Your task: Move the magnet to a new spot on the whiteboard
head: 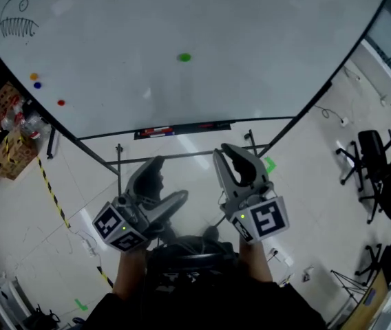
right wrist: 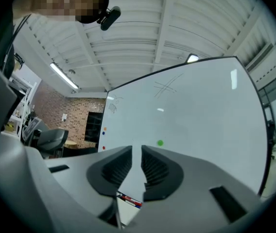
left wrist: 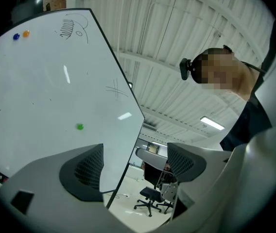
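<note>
While both tools hang well short of the board, neither holds anything. Right tool (right wrist: pixel 137 152): jaws drawn to a narrow slit, nothing between the pads. Left tool (left wrist: pixel 135 154): jaws wide apart, only the board edge and the room showing between them.

Green magnet (head: pixel 184 58): on the whiteboard (head: pixel 250 26), roughly midway between the side edges and well above the lower edge, with bare board all round it. Untouched, well apart from both tools.

Handling (judgement): small round button, so light and rigid, not fragile. The cap looks smooth and probably slips under the pads. It sits low on the board, leaving little to grip. Best hold is across its rim, one pad on each side, close to the board face. Expect a short pull to break the cling. The right tool's slit looks too tight to pass over it and would need widening first.

Surface: board is glossy, flat and upright, so a new spot is easy to find anywhere in the open middle. A sketch (head: pixel 18 20) sits in the upper left corner. Orange (head: pixel 34 77), blue (head: pixel 37 84) and red (head: pixel 60 102) magnets sit near the left edge. Pen tray (head: pixel 182 129) runs along the lower edge.

Room: pale tiled floor (head: pixel 305 184), office chairs (head: pixel 374 163) off to the right, striped tape (head: pixel 51 191) on the left.
</note>
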### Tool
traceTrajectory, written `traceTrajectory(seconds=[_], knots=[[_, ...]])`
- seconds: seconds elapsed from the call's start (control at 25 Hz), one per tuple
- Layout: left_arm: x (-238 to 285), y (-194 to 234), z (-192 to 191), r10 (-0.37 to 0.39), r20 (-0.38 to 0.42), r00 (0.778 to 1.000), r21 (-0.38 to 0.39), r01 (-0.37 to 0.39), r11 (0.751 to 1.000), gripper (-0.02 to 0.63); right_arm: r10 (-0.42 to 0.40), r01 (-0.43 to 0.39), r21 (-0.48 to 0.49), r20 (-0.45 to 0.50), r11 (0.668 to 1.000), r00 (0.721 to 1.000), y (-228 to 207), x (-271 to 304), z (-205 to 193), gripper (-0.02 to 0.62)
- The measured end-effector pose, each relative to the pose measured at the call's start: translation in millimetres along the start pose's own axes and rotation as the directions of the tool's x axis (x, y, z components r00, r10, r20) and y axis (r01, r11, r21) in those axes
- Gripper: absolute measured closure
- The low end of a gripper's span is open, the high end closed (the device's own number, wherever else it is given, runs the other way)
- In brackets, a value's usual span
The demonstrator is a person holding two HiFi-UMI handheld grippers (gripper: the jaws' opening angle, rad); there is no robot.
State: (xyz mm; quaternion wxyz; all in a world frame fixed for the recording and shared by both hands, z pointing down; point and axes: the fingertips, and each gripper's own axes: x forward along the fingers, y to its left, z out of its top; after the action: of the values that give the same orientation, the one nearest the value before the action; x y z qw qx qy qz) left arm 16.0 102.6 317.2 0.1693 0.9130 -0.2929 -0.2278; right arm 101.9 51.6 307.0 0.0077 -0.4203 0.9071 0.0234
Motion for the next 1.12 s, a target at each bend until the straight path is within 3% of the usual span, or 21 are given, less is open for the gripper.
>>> traceTrajectory(seconds=[0.48,1.12], knots=[[2,-7,-22,0.065,-0.011,0.998,0.011,-0.065,0.998,0.201,0.071,-0.070,0.030,-0.034,0.997,0.997,5,-18,-19,0.558],[4,-12,-23,0.049,0.006,0.999,0.011,-0.049,0.999,0.201,0.087,-0.088,-0.011,-0.041,0.996,0.995,12,-25,-18,0.571]])
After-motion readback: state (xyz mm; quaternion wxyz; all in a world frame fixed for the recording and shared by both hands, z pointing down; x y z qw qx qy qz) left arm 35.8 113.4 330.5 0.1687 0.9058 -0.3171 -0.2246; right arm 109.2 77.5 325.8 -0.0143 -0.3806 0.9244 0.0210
